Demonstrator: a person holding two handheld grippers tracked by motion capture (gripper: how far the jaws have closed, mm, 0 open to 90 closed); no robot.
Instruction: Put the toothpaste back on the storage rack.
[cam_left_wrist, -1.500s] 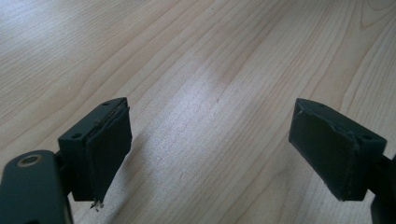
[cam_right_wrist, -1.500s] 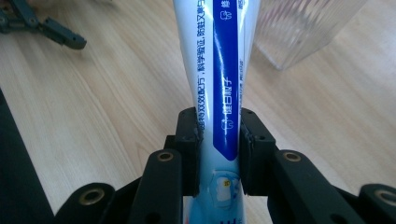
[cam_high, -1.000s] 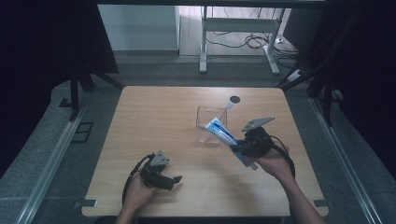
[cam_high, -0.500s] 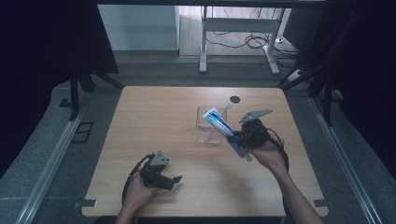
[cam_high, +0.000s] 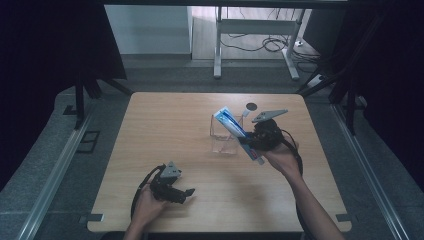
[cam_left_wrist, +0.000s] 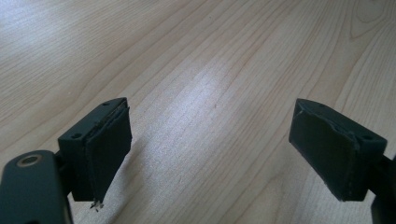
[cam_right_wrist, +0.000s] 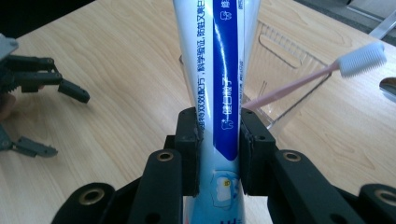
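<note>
My right gripper (cam_right_wrist: 218, 140) is clamped on the toothpaste tube (cam_right_wrist: 219, 70), jaws pressed on both of its sides partway up the tube. In the high view the tube (cam_high: 231, 125) is tilted, upper end leaning over the clear holder (cam_high: 223, 137), lower end sticking out below the right gripper (cam_high: 255, 140). Holder sits on the wooden table (cam_high: 165, 130), right of centre. Inside the holder (cam_right_wrist: 289, 60) I see a pink toothbrush (cam_right_wrist: 317, 70), handle leaning against the wall, white head poking out above the rim. Can't tell if the tube's far end touches the holder. Small dark round spot (cam_high: 250, 106) on the table behind the holder. My left gripper (cam_left_wrist: 210, 154) has jaws wide apart, nothing between them, just over bare wood. In the high view the left gripper (cam_high: 175, 190) is near the front edge, well apart from the holder.
</note>
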